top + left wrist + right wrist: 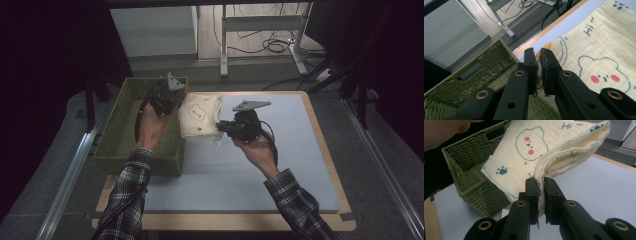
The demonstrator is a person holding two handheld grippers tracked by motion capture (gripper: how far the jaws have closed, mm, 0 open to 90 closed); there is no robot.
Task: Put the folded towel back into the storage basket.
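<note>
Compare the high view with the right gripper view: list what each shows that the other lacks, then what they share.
High view alone: both plaid sleeves, the left gripper over the basket, the whole blue table mat, and desk legs on the floor behind.

Right gripper view alone: the cloth's stacked folded layers, a paw print and "Hi~" lettering.

Shared: green woven basket, folded bear-print cloth, and right gripper shut on it.

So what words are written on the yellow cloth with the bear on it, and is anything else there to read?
"Hi ~" stands in dark blue on the yellow cloth, above the bear drawing.
The small white tag at the cloth's lower edge is too small to read.
The green basket and the blue mat carry no writing.
</note>
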